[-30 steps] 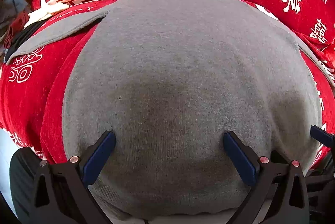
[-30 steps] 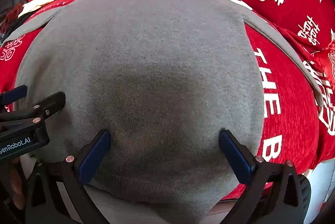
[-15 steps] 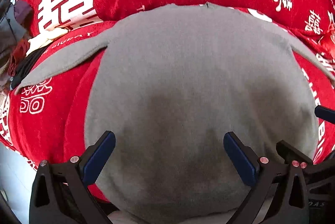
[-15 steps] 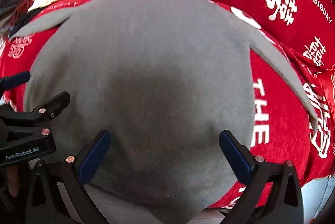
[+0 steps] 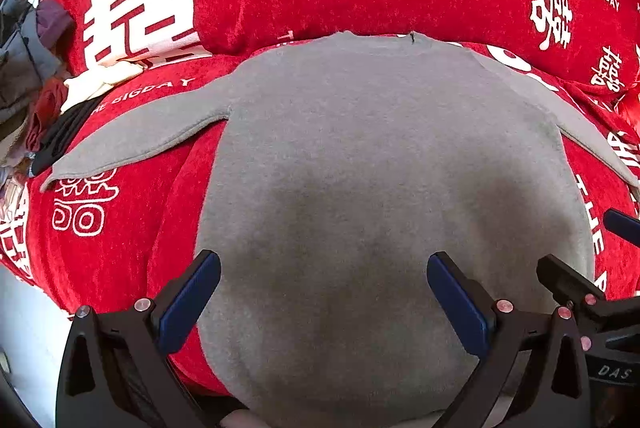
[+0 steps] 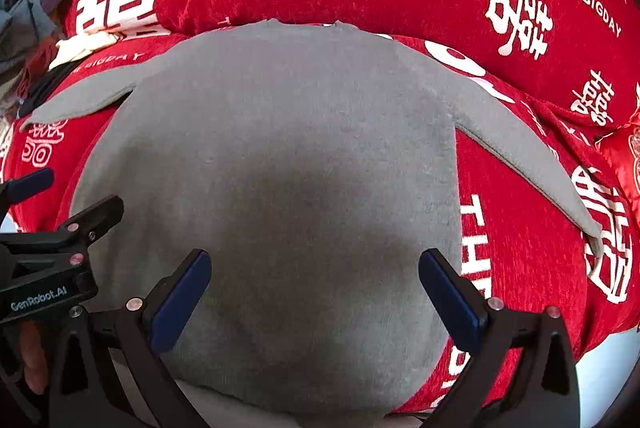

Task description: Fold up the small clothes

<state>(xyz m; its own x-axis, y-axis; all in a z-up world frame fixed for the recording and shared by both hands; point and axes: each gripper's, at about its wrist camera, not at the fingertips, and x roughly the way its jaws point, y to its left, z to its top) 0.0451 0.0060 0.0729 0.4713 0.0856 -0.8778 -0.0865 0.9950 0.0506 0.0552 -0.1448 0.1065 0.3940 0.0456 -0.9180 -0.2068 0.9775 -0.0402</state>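
We are hovering both hand-held grippers, left [image 5: 323, 302] and right [image 6: 314, 299], jaws spread and empty, above the flat sweater [image 5: 384, 196] ahead, ready to fold.

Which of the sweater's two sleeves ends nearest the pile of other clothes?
The left sleeve of the grey sweater: its cuff points toward the clothes pile; the right sleeve lies over white lettering.

A plain grey sweater [image 5: 380, 164] lies flat and unfolded, filling the centre of the frame, neckline toward the top, hem at the bottom edge, both sleeves spread outward to left and right.
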